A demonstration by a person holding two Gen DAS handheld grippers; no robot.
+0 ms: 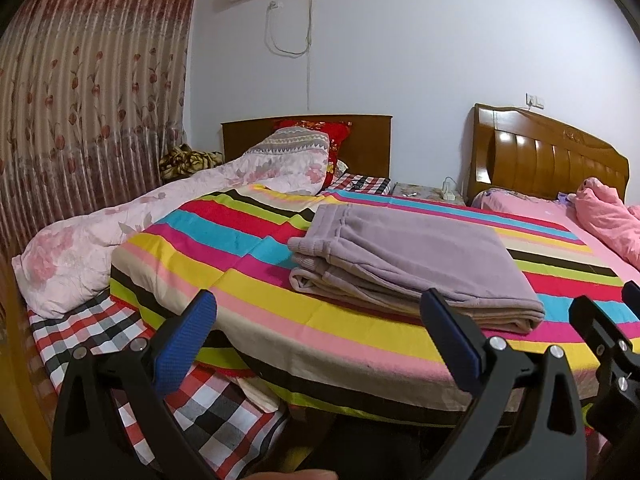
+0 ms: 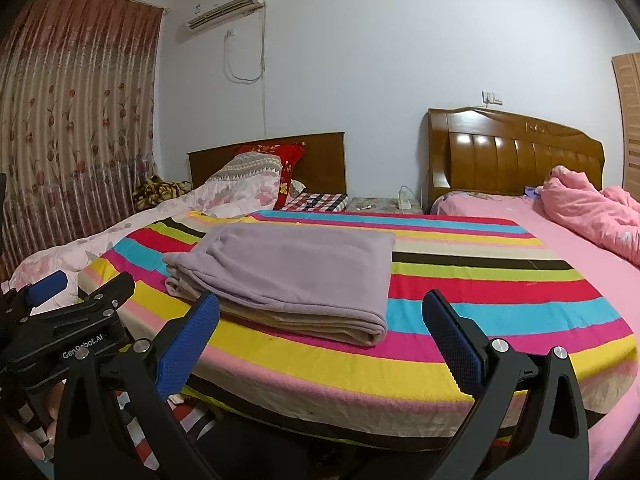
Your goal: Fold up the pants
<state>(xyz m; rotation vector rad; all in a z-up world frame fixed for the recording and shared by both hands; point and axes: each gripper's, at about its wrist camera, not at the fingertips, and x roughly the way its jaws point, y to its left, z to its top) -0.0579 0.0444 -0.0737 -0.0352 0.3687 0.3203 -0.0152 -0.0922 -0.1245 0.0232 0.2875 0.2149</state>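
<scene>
Judging the step: I read the folding as finished, or all but — the pants (image 1: 412, 264) lie as a compact stacked rectangle, and neither tool is touching them.
Pants position: they sit on the striped blanket (image 1: 224, 264) near its front edge, waistband end toward the left, rounded fold edge toward the right.
Left gripper (image 1: 324, 332): jaws spread wide, nothing between them; it hangs over the front edge of the bed, apart from the cloth.
Right gripper (image 2: 328, 330): also spread wide and empty, set just short of the bundle's near edge.
Next move: if anything is left, I judge it to be only a light tidy — pressing the top layer flat or squaring the lower beige-toned layer that peeks out beneath the lilac. That calls for a low, shallow approach so that a pad catches one layer and not the whole stack.
Pants material: thick, soft fleece-like knit in lilac, ribbed at the waistband; edges are plump and rounded, not creased.
Handling guess: the pile looks springy, so I expect folds to relax a little rather than hold sharp.
Blanket: flat-woven, bold bands of pink, yellow, cyan, red and black; it drapes over the mattress corner.
Finger pads (image 2: 188, 344): blue, finely dimpled rubber on black frames.
Surroundings: floral quilt (image 1: 120, 232) bunched to the left, checked sheet (image 1: 80, 332) below it, glossy wooden headboard (image 2: 516, 148) behind.
</scene>
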